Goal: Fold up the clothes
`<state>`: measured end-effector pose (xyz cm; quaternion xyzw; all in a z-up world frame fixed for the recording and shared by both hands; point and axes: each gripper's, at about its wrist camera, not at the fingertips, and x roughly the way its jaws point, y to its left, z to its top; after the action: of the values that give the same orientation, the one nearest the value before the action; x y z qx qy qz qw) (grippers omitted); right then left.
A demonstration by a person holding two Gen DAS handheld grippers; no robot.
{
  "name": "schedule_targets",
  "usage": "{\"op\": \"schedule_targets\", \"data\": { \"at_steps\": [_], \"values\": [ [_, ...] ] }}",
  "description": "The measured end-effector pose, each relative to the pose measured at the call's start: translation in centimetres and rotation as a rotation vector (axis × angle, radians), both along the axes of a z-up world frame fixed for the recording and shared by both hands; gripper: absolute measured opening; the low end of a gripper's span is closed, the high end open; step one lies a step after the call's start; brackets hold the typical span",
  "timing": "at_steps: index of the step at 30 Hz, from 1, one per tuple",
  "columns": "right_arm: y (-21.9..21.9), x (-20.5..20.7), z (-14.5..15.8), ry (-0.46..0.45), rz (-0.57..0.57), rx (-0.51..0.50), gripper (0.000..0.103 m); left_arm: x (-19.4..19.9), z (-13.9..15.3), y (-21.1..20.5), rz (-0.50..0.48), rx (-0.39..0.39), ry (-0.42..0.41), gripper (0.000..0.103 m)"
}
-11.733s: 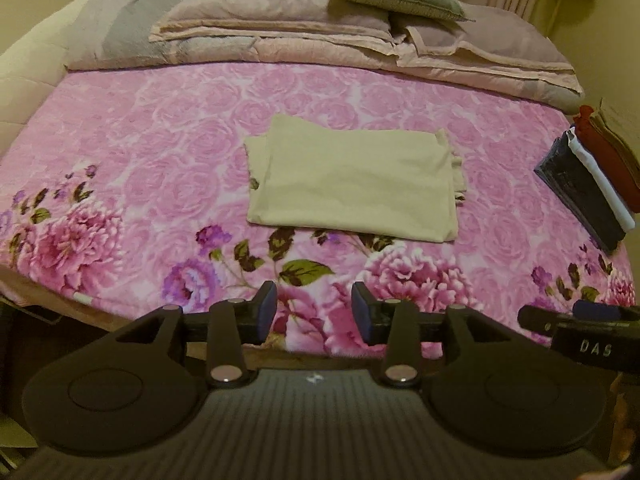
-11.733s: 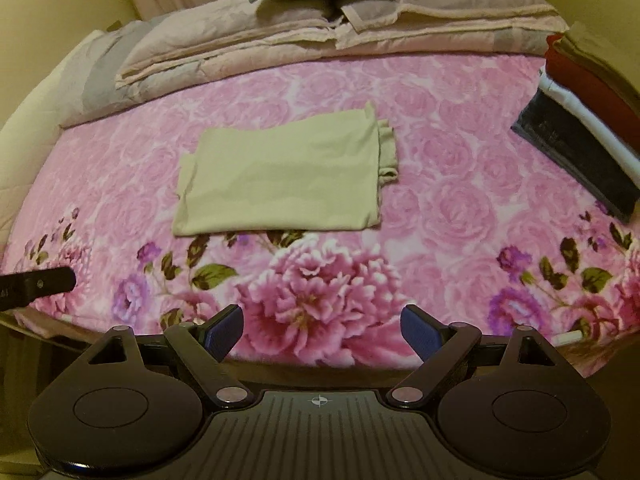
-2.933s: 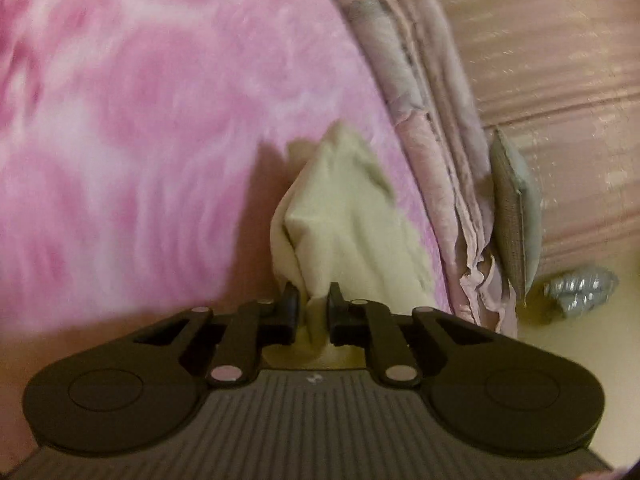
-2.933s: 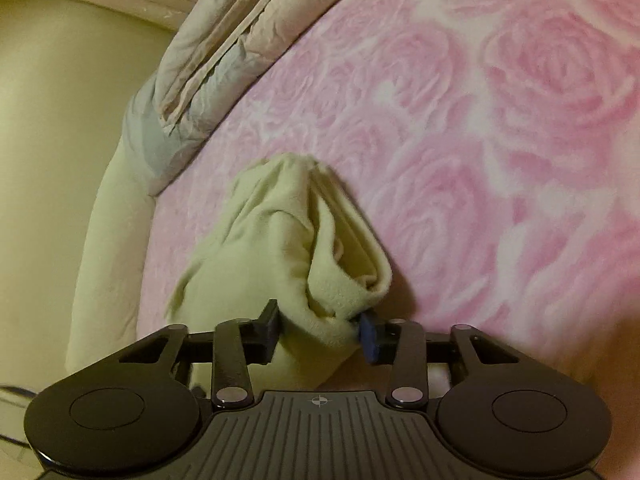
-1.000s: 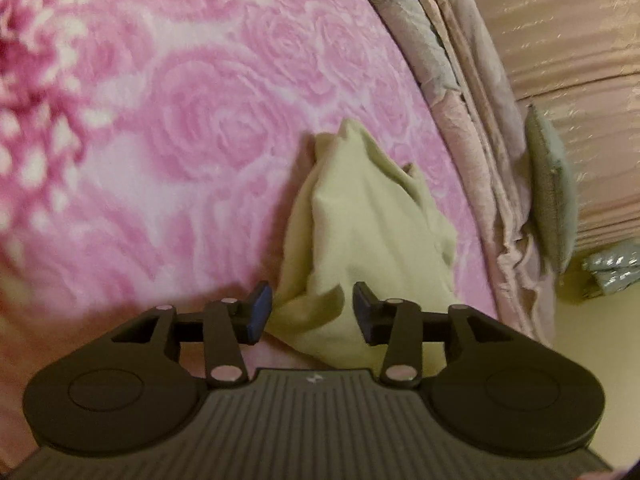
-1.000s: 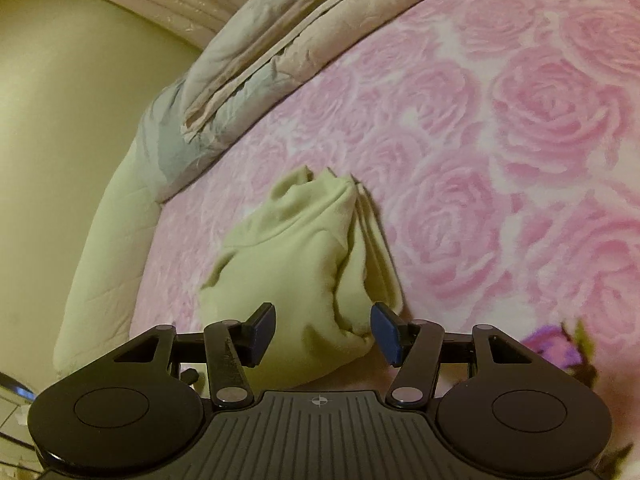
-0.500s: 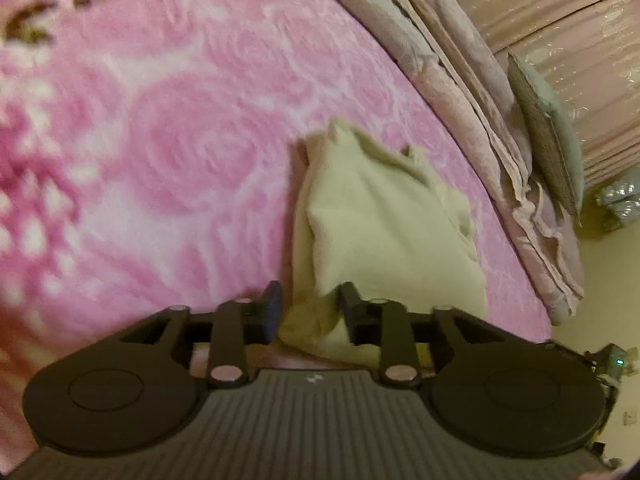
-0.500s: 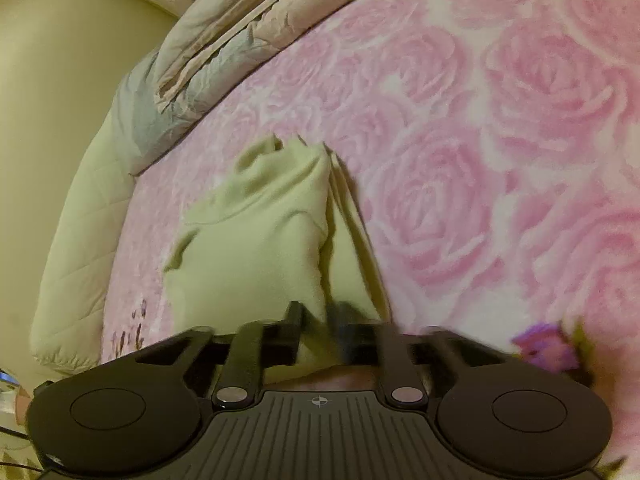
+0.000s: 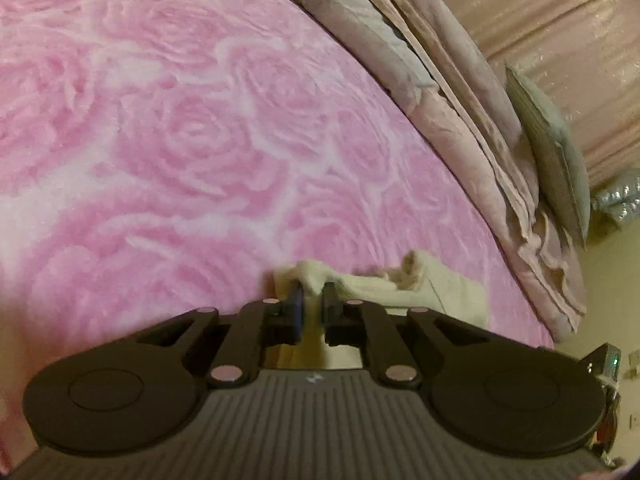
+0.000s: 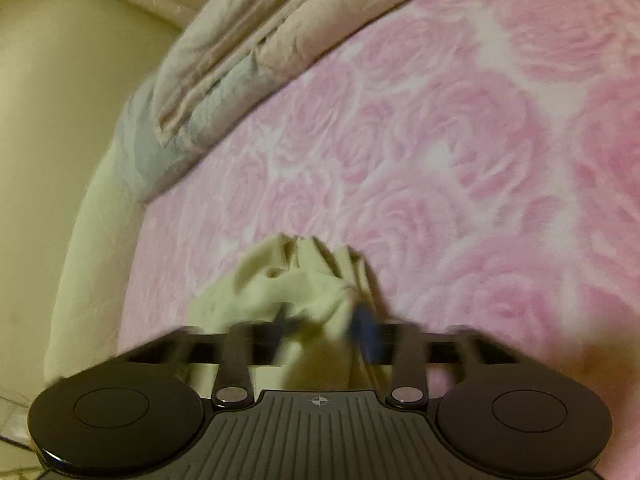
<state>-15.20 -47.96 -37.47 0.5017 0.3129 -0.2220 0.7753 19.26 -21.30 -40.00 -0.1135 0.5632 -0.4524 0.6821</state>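
Observation:
The pale yellow-green garment point(image 9: 440, 288) lies bunched on the pink rose bedspread point(image 9: 192, 152). My left gripper point(image 9: 312, 300) is shut on a corner of it, with cloth pinched between the jaws. In the right wrist view the same garment point(image 10: 288, 280) bulges up between the fingers of my right gripper point(image 10: 324, 322), which is shut on a thick fold of it. The right view is motion-blurred. Most of the garment is hidden below both grippers.
A folded beige-grey quilt point(image 9: 432, 92) runs along the head of the bed, with a grey-green pillow point(image 9: 556, 160) on it. The quilt point(image 10: 248, 40) and a cream padded bed side point(image 10: 92, 232) show in the right view. Pink bedspread point(image 10: 460, 152) stretches ahead.
Both grippers have closed on the garment's near edge and lifted it forward, so less cloth shows ahead of each. One second ago both were open around it.

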Motion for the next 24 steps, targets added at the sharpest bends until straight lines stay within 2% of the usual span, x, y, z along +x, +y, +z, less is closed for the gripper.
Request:
{"op": "schedule_targets", "data": {
  "at_steps": [3, 6, 7, 9, 12, 13, 15, 16, 19, 20, 21, 22, 24],
  "values": [
    [0.3, -0.1, -0.1, 0.028, -0.054, -0.004, 0.034, -0.3, 1.1, 0.8, 0.057, 0.010, -0.031, 0.011],
    [1.5, 0.1, 2.7, 0.069, -0.064, -0.166, 0.034, -1.1, 4.1, 1.7, 0.129, -0.003, -0.140, 0.009],
    [1.9, 0.1, 3.7, 0.082, -0.066, -0.223, 0.034, -1.7, 4.9, 1.3, 0.086, -0.023, -0.154, 0.002],
    [2.9, 0.5, 5.3, 0.058, -0.033, -0.287, 0.034, -2.9, 6.5, 0.1, -0.017, -0.064, -0.177, 0.000],
    [5.0, 3.0, 6.0, 0.039, 0.141, -0.361, 0.034, -6.1, 6.4, -3.1, -0.242, -0.059, -0.236, 0.000],
    [5.7, 3.8, 6.2, 0.033, 0.201, -0.385, 0.034, -6.7, 5.8, -4.2, -0.273, -0.048, -0.263, 0.000],
    [6.4, 5.9, 5.4, 0.079, 0.281, -0.444, 0.034, -7.8, 4.4, -6.4, -0.324, -0.025, -0.317, 0.000],
    [6.4, 6.8, 4.4, 0.110, 0.297, -0.462, 0.034, -7.6, 3.7, -6.9, -0.312, -0.020, -0.320, 0.000],
    [4.8, 7.4, 1.3, 0.156, 0.228, -0.433, 0.033, -6.8, 1.9, -7.8, -0.248, -0.019, -0.302, 0.003],
    [4.2, 6.9, 1.2, 0.141, 0.185, -0.399, 0.027, -6.6, 2.1, -7.5, -0.230, -0.019, -0.291, 0.003],
    [3.5, 6.2, 1.2, 0.120, 0.139, -0.361, 0.026, -6.5, 2.3, -7.3, -0.213, -0.019, -0.281, 0.003],
    [2.9, 5.5, 1.1, 0.100, 0.092, -0.323, 0.026, -6.3, 2.5, -7.0, -0.197, -0.019, -0.271, 0.002],
    [2.3, 4.1, 1.8, 0.120, 0.026, -0.311, 0.027, -5.8, 3.2, -5.9, -0.149, -0.019, -0.246, 0.002]
  ]
}}
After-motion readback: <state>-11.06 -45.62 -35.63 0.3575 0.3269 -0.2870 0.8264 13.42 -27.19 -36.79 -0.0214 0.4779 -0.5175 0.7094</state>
